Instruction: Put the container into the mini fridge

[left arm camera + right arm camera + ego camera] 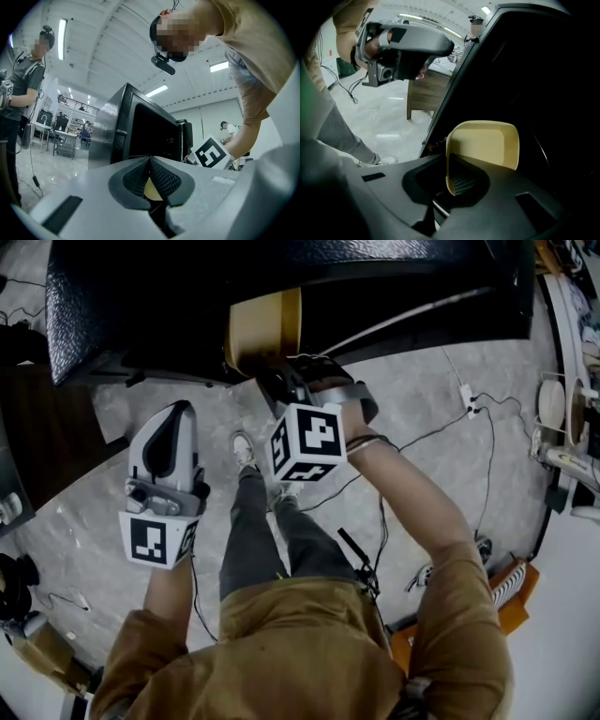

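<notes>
**Container at the mouth of the mini fridge, held in my right gripper**

At the left, my left gripper (pixel 150 160) points level toward the black mini fridge (pixel 169 296) and does not touch it. Its two jaws are together, the black pads meet at the tips, and I see nothing held in them. It hangs over the grey floor (pixel 216 409).

Between the two grippers I see my own legs and one light shoe (pixel 244 451) on the floor.

Further right, my right gripper (pixel 449 178) points forward and down, and its marker cube (pixel 307 442) faces up to my head. Its jaws are narrow and they pinch one thin wall of the yellow container (pixel 485 143). The container stands on its edge, with the open side turned to the gripper's camera. It is at the dark opening of the fridge. In the head view its far part is hidden under the top edge of the fridge, and in the right gripper view only the dark inside is behind it. How deep it is inside, I cannot tell.

At the right, thin black cables (pixel 487 456) lie on the floor near a white power strip (pixel 466 395).
</notes>
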A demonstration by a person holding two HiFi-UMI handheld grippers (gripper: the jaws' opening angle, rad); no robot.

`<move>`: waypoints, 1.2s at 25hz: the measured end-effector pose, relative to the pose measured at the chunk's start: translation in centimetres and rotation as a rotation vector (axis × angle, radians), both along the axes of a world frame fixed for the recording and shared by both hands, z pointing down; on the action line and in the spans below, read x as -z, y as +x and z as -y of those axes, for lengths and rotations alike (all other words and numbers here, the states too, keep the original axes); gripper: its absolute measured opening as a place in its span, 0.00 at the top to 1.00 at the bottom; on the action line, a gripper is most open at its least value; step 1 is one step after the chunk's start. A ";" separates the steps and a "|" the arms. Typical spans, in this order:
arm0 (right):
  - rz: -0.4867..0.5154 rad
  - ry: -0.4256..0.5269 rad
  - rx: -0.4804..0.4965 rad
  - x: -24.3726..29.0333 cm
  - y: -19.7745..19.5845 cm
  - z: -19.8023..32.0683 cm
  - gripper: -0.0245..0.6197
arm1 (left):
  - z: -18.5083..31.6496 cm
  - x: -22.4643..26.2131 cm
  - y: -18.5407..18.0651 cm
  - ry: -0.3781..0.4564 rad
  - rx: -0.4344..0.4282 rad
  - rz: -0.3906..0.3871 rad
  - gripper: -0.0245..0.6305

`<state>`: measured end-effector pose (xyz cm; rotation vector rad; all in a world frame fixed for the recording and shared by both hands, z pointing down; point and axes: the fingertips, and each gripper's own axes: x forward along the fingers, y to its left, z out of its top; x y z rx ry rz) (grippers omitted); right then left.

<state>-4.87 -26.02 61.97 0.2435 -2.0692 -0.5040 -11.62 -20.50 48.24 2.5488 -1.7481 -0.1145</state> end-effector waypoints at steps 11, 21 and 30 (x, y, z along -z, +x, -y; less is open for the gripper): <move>-0.143 0.005 0.078 -3.7 0.1 2.1 0.95 | 0.2 -0.8 0.0 -0.013 0.016 0.013 0.96; -0.271 -0.001 0.095 -6.5 -0.6 4.4 0.95 | -0.1 -0.9 0.8 -0.010 0.012 0.010 0.96; -0.324 -0.004 0.098 -8.9 -1.8 6.0 0.95 | -0.5 -0.7 0.7 -0.015 0.015 0.024 0.96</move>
